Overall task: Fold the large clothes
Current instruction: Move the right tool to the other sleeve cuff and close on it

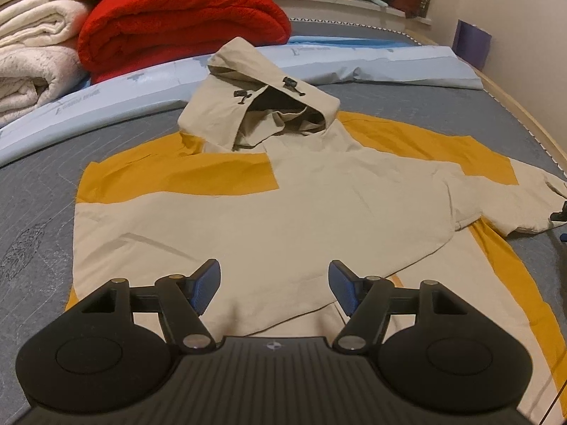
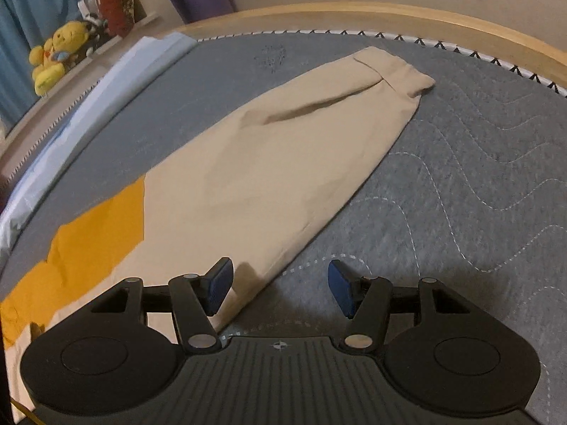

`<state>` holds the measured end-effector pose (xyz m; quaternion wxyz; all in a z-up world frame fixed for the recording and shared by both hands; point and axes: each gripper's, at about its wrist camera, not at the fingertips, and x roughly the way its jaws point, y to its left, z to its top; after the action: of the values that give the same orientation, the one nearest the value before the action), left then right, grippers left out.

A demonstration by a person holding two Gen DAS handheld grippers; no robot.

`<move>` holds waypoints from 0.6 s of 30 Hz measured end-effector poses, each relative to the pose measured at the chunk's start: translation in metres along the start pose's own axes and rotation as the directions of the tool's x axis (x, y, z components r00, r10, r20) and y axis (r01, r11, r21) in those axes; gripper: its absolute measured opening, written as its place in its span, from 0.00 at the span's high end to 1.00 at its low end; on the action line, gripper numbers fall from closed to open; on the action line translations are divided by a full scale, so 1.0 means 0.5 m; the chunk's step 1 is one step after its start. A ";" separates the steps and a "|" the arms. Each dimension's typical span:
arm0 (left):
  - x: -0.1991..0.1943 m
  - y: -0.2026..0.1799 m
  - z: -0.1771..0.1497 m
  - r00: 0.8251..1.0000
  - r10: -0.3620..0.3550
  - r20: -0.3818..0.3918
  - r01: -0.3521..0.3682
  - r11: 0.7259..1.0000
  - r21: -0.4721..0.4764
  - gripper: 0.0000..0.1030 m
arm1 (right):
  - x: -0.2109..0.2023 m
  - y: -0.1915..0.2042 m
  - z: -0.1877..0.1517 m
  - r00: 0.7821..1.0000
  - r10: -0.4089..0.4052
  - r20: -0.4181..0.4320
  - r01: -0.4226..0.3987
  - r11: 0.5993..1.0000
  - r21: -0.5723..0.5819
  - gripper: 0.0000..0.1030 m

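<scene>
left tool (image 1: 271,285) wide over hoodie (image 1: 301,212) | right tool (image 2: 280,288) wide at sleeve (image 2: 283,156) | red blanket (image 1: 184,21) beyond hood

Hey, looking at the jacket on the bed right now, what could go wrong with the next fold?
1. The left sleeve is already folded across the jacket; dragging could undo it.
2. The hood stands bunched, so the fold may come out lumpy.
3. The right claw straddles the right sleeve edge and may pinch only one layer.
</scene>
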<state>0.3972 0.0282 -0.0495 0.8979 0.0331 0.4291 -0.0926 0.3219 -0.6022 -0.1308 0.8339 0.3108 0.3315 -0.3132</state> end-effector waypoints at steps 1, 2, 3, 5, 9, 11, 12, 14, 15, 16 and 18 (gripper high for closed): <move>0.001 0.003 0.000 1.000 0.001 -0.002 -0.001 1.000 -0.003 0.29 | 0.001 -0.002 -0.002 1.000 0.011 0.003 -0.011 1.000 0.015 0.40; 0.000 0.005 -0.001 1.000 0.001 -0.003 -0.001 1.000 -0.005 0.29 | 0.003 -0.008 0.003 1.000 0.025 0.006 -0.025 0.999 0.033 0.40; 0.000 0.007 -0.002 1.000 0.000 -0.003 0.000 1.000 -0.005 0.29 | 0.007 -0.014 0.004 0.999 0.039 0.012 -0.040 0.998 0.055 0.40; -0.001 0.010 -0.003 1.000 0.001 -0.006 -0.001 1.000 -0.004 0.29 | 0.006 -0.023 0.002 0.998 0.064 0.025 -0.066 0.993 0.097 0.40; 0.002 0.019 -0.005 1.000 0.009 -0.011 -0.009 1.000 -0.002 0.29 | 0.021 -0.059 0.026 0.993 0.097 0.063 -0.107 0.979 0.176 0.41; 0.006 0.023 -0.005 1.000 0.017 -0.015 -0.017 1.000 -0.009 0.29 | 0.028 -0.081 0.034 0.991 0.095 0.092 -0.114 0.966 0.232 0.42; 0.008 0.024 -0.005 1.000 0.018 -0.017 -0.018 1.000 -0.011 0.29 | 0.034 -0.093 0.039 0.990 0.094 0.104 -0.118 0.958 0.263 0.42; 0.011 0.025 -0.005 1.000 0.019 -0.019 -0.019 1.000 -0.012 0.29 | 0.045 -0.110 0.050 0.987 0.091 0.131 -0.128 0.941 0.313 0.42; 0.012 0.024 -0.006 1.000 0.019 -0.020 -0.019 1.000 -0.011 0.29 | 0.052 -0.117 0.055 0.985 0.092 0.147 -0.138 0.931 0.339 0.42; 0.012 0.023 -0.006 1.000 0.019 -0.020 -0.019 1.000 -0.008 0.29 | 0.058 -0.120 0.059 0.983 0.094 0.160 -0.146 0.923 0.355 0.42; 0.014 0.022 -0.008 1.000 0.022 -0.021 -0.023 1.000 -0.003 0.29 | 0.070 -0.125 0.064 0.979 0.094 0.180 -0.156 0.914 0.375 0.43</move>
<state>0.4003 0.0386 -0.0577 0.8945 0.0376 0.4380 -0.0816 0.3085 -0.6745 -0.1578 0.7981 0.4640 0.1754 -0.3420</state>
